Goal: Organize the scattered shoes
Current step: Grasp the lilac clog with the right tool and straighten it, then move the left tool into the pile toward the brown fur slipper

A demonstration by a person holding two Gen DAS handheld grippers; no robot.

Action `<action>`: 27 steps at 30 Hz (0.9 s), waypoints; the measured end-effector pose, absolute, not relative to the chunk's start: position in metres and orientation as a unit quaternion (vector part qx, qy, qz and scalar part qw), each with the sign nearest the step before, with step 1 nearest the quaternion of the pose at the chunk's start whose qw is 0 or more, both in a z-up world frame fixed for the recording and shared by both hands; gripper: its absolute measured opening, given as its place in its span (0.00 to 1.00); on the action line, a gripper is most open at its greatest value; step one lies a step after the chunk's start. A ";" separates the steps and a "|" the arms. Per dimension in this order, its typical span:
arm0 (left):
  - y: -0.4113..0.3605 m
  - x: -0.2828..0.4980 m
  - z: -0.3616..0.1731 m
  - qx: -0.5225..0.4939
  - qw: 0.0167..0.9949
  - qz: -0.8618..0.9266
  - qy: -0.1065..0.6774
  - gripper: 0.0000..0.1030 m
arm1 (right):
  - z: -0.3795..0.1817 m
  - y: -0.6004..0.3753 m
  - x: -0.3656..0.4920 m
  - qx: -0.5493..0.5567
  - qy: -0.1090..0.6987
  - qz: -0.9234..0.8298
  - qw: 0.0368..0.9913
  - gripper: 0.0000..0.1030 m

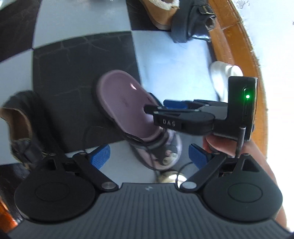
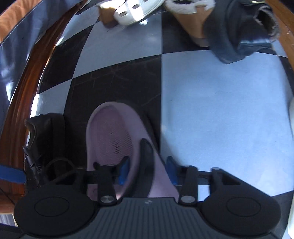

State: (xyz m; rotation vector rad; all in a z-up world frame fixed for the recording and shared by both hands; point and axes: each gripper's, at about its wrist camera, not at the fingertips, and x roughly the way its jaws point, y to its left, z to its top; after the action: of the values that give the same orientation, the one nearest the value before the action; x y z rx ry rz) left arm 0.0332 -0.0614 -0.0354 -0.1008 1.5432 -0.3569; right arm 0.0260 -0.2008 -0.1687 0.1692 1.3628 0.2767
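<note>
Shoes lie scattered over a black-and-white checkered floor (image 1: pixel 82 60), and you are working on the pink clog (image 1: pixel 125 108) near its middle. In your left wrist view the clog sits just past centre, heel toward eleven o'clock and toe toward five o'clock, with dark cord trailing over its toe end.

Your right gripper (image 1: pixel 156 108) reaches in from three o'clock in that view, its black body carrying a green light, and a hand (image 1: pixel 220 145) shows under it. In your right wrist view the right gripper (image 2: pixel 147 171) has its blue pads on either side of the clog's side wall (image 2: pixel 158 165), one pad inside the shoe and one outside. The jaws stand narrow around that wall, but blur keeps you from seeing whether the pads actually press on it, so you cannot tell if the clog is gripped.

Your left gripper (image 1: pixel 148 156) hovers above the toe end with its jaws spread wide and nothing between the pads.

A black shoe (image 1: pixel 22 125) with a tan lining lies at nine o'clock in the left view. A tan fleece-lined slipper (image 1: pixel 161 12) and a dark buckled sandal (image 1: pixel 193 20) sit at twelve to one o'clock, and a white shoe (image 1: pixel 222 77) rests at two o'clock beside the wooden trim (image 1: pixel 238 46).
</note>
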 end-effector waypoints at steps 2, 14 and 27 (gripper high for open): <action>-0.051 0.033 -0.038 -0.047 0.702 -0.145 0.696 0.90 | -0.166 -0.197 0.025 0.078 0.621 0.104 0.773 0.21; -0.033 0.039 -0.045 -0.074 0.720 -0.123 0.679 0.90 | -0.163 -0.228 -0.010 0.142 0.589 0.008 0.795 0.24; -0.029 0.047 -0.051 -0.161 0.711 -0.145 0.669 0.90 | -0.086 -0.270 -0.025 0.187 0.506 0.022 0.842 0.78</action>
State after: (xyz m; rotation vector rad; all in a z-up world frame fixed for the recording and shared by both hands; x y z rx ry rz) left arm 0.0474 -0.0285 -0.0509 -0.3580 1.4849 -0.3219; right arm -0.0250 -0.2700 -0.0864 0.3960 1.0684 0.0461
